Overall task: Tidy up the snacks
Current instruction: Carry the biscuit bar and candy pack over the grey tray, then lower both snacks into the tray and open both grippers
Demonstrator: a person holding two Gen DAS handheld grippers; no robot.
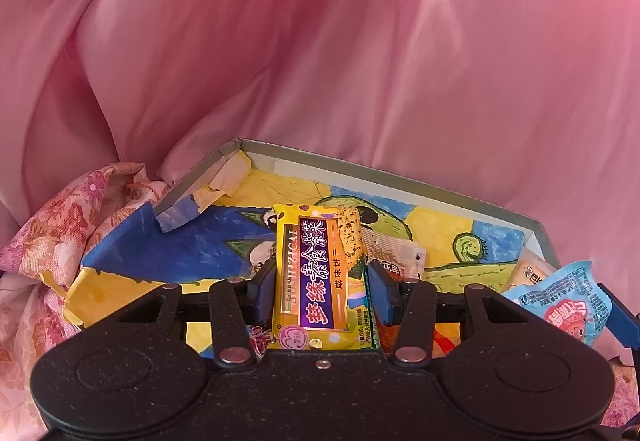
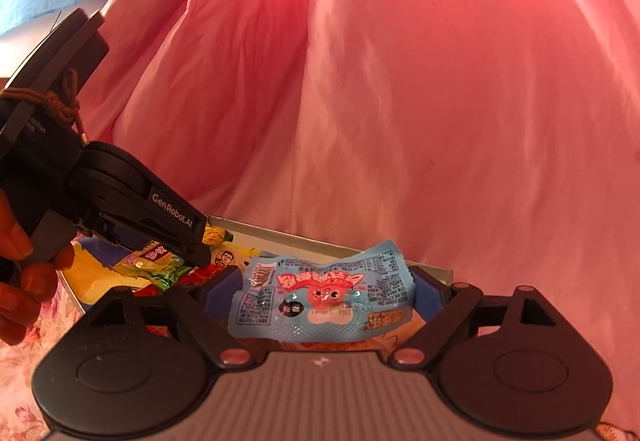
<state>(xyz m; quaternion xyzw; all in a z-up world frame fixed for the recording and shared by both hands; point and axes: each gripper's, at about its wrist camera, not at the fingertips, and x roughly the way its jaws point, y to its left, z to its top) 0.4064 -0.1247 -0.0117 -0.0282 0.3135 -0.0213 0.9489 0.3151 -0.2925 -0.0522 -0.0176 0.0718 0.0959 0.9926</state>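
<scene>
Left gripper (image 1: 320,291) fingers pinch a yellow biscuit packet (image 1: 316,277) over the painted box (image 1: 400,171); right gripper (image 2: 326,295) fingers, spread wide, grip a blue snack packet (image 2: 320,293). Several packets are boxed; these two remain.

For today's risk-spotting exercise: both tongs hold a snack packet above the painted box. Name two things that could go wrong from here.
1. The left tongs pinch the yellow biscuit packet only by its edges; it may slip or twist as it is lowered into the painted box.
2. The right tongs hold the crumpled blue packet close beside the left tongs; the two could bump over the box.
</scene>
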